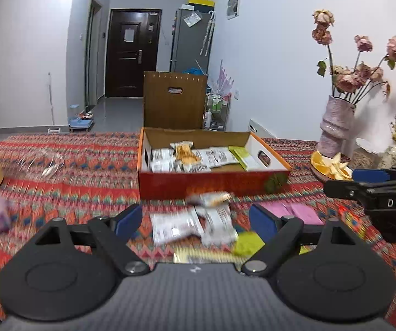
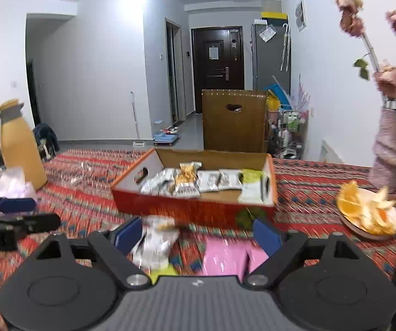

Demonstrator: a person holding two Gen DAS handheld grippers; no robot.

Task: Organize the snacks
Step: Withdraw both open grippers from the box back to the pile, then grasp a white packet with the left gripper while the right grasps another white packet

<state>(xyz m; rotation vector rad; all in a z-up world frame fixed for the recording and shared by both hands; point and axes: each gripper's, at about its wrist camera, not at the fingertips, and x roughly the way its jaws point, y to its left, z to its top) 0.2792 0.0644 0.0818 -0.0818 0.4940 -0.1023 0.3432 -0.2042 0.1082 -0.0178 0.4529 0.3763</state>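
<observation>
An orange cardboard box (image 1: 211, 184) (image 2: 195, 209) sits on the patterned tablecloth and holds a row of white, yellow and green snack packets (image 1: 198, 157) (image 2: 198, 182). Loose white packets (image 1: 186, 223) (image 2: 153, 242), a green one (image 1: 246, 244) and pink ones (image 1: 297, 212) (image 2: 228, 256) lie in front of it. My left gripper (image 1: 196, 220) is open above the loose white packets and holds nothing. My right gripper (image 2: 198, 234) is open above the white and pink packets and holds nothing. It also shows at the right of the left wrist view (image 1: 377, 193).
A plate of orange peel (image 1: 331, 167) (image 2: 368, 215) and a vase of dried roses (image 1: 334, 124) (image 2: 393, 149) stand at the right. A tan jug (image 2: 21, 143) and a tissue (image 2: 13, 182) stand at the left. A wooden chair (image 1: 174, 100) is behind the table.
</observation>
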